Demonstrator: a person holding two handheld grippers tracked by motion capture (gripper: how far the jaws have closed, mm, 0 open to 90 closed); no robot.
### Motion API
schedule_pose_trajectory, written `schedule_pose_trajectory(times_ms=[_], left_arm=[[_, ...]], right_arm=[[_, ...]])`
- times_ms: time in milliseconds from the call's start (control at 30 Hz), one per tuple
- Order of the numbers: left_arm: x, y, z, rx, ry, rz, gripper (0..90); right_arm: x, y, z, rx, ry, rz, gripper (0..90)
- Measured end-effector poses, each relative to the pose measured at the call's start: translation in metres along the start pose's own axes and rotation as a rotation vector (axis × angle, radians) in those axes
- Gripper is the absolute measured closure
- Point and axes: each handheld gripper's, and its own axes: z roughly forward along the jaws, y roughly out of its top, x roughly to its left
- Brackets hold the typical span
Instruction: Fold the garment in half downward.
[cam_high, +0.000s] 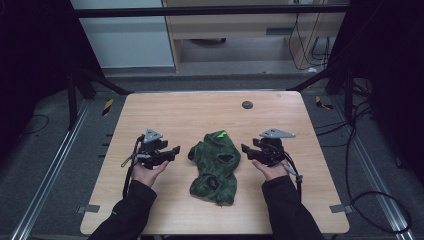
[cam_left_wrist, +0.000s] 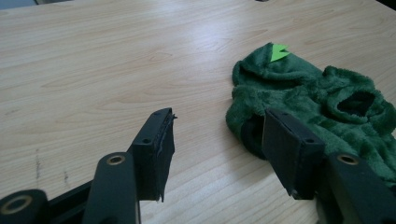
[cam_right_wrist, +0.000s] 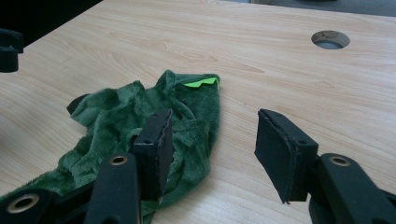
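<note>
Garment under inspection: a green fleece garment is lying crumpled near the middle of the wooden table, with a bright green tag showing at its far end and a dark opening facing up.

Left gripper is sitting in the person's left hand, just left of the garment and pointing toward it. Its jaws are standing wide apart and are gripping nothing; in the left gripper view, bare tabletop is showing between them, and the garment's near edge is lying behind the right-hand jaw without visible contact.

Right gripper is sitting in the right hand, just right of the garment and pointing toward it. Its jaws are likewise standing wide apart with nothing clamped; in the right gripper view, the fabric is lying behind and under the left-hand jaw.

A round grommet hole is sitting near the table's far edge, well apart from the garment.
</note>
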Motion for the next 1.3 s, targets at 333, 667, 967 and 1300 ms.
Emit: schedule_pose_trajectory(times_ms=[333, 667, 967, 1300], left_arm=[[-0.003, 0.007, 0.019, 0.004, -0.006, 0.012, 44.3], [-0.01, 0.014, 0.037, 0.006, -0.003, 0.022, 45.2], [-0.01, 0.018, 0.054, 0.029, -0.008, 0.02, 46.5], [-0.009, 0.017, 0.073, 0.056, -0.01, 0.024, 47.8]], right_arm=[[0.0, 0.004, 0.014, 0.016, -0.001, -0.003, 46.2], [-0.004, 0.007, 0.03, 0.035, -0.013, 0.003, 47.3], [-0.005, 0.005, 0.043, 0.057, -0.024, 0.004, 48.2], [-0.002, 0.007, 0.059, 0.079, -0.02, 0.0, 48.7]])
